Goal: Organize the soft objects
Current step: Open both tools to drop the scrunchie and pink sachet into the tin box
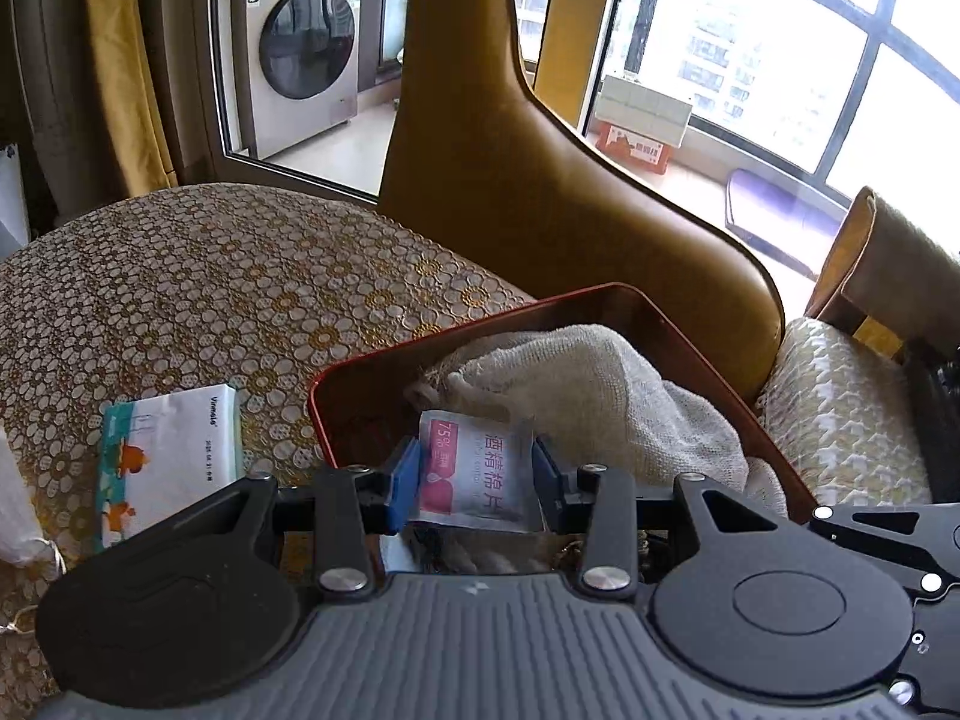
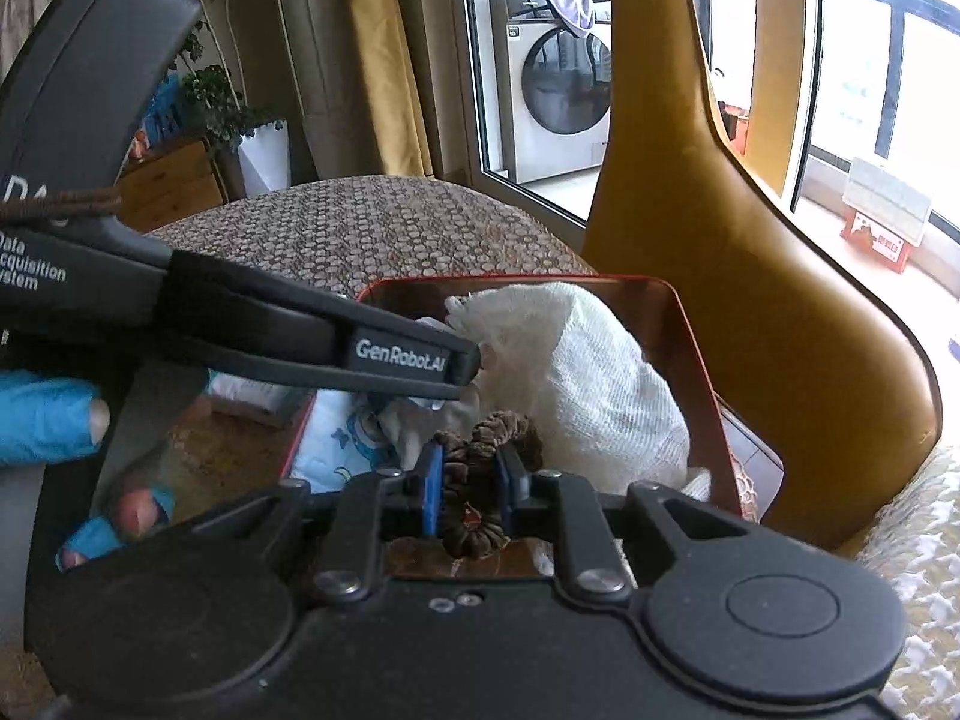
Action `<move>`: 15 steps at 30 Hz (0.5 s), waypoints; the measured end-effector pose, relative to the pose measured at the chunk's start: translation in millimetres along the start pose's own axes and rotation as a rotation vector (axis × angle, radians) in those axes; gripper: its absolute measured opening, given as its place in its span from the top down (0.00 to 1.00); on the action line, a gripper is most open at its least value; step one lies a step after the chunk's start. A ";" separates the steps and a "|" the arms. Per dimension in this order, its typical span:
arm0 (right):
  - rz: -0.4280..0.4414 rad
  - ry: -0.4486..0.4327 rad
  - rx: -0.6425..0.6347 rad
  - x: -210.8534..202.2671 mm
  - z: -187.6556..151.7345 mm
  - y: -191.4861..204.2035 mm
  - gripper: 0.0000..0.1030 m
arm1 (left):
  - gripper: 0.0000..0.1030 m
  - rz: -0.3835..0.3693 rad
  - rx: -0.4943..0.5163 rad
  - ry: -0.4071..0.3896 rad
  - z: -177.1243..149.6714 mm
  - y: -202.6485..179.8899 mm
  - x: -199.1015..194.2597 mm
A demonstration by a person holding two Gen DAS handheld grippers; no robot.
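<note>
On the left, a white tissue pack (image 1: 171, 462) is lying on the floral-patterned tablecloth (image 1: 210, 294), just beside the red-rimmed tray (image 1: 606, 291). The left gripper (image 1: 474, 468) is clamping a small white alcohol-wipe sachet (image 1: 471, 462) over the tray's near left corner. To its right, the right gripper (image 2: 471, 483) is pinching a brown velvet scrunchie (image 2: 480, 468) above the tray, beside the white gauze drawstring bag (image 2: 588, 372) lying inside it.

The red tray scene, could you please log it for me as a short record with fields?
container: red tray on a patterned tablecloth
inside tray: white mesh cloth bundle
left hand-held gripper: shut on an alcohol wipe sachet, over the tray
right hand-held gripper: shut on a brown scrunchie, over the tray
outside tray: tissue pack on the cloth
behind: mustard chair back
</note>
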State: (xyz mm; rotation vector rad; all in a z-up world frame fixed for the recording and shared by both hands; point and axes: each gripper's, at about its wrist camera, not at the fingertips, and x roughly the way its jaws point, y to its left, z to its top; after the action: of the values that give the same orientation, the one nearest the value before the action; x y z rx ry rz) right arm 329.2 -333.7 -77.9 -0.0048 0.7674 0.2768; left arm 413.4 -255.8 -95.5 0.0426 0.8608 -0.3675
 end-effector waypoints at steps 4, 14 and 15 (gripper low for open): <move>0.001 0.008 0.009 -0.3 -2.1 -1.3 0.80 | 0.60 0.003 0.006 0.011 -2.2 -1.4 6.6; -0.017 0.013 0.026 -8.5 -5.5 0.3 0.68 | 0.46 0.005 0.018 0.014 -5.7 -3.4 5.4; -0.015 0.012 0.028 -10.7 -5.8 0.6 0.67 | 0.41 0.001 0.016 0.007 -5.9 -3.2 2.9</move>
State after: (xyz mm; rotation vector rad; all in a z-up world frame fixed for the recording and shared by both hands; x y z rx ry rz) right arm 317.8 -336.3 -74.8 0.0144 0.7825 0.2524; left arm 409.7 -258.6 -101.2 0.0592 0.8647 -0.3732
